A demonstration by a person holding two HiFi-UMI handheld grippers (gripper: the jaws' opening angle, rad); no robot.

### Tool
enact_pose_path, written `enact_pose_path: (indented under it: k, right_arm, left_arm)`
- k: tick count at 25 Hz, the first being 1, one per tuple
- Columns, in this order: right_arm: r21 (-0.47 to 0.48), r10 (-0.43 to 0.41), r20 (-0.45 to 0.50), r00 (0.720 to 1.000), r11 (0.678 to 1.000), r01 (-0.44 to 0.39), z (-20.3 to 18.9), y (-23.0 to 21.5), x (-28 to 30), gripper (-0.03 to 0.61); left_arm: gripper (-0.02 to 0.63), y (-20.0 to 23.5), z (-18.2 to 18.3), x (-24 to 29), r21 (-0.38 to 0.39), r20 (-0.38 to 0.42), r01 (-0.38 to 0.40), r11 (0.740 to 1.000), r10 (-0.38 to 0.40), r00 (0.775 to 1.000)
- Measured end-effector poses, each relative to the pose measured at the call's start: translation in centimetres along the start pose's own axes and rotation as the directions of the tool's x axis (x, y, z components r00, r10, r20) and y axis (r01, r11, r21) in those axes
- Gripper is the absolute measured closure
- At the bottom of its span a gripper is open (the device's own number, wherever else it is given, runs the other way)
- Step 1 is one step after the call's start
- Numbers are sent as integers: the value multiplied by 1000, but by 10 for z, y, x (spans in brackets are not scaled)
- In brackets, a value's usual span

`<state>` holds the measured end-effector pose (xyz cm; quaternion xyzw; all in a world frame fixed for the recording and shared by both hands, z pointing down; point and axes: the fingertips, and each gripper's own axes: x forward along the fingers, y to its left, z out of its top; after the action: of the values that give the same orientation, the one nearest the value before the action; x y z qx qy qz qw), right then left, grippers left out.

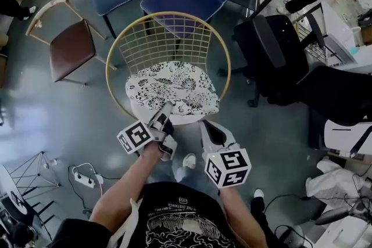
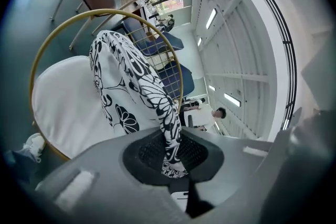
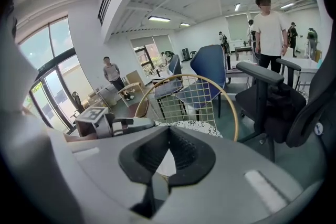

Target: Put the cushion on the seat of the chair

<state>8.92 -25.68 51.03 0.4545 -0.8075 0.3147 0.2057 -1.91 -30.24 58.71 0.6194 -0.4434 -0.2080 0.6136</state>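
one floral cushion (image 1: pixel 171 90) over wire chair (image 1: pixel 168 40)

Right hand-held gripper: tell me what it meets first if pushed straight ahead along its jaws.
The floral cushion, whose white edge seems to sit between the jaws; behind it, the gold chair's wire backrest.

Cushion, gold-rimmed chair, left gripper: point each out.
cushion (image 1: pixel 174 87), head view, middle of the floral top.
chair (image 1: pixel 107 67), head view, left side of gold rim.
left gripper (image 1: pixel 167 115), head view, jaw tips on cushion's near edge.
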Motion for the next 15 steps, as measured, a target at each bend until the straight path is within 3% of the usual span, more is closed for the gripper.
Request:
enact_pose_path:
  k: [8,15]
  right_arm:
    - [-26,74,-55,996,997,-76,-39,8,6,581]
    - [-46,123,-105,987,991,-128,-73,21,12,581]
  left_arm:
    - [574,64,-40,-22,-48,-9,-106,993,105,994]
    - [552,127,-66,-42,-70,-39,-214,974,212,976]
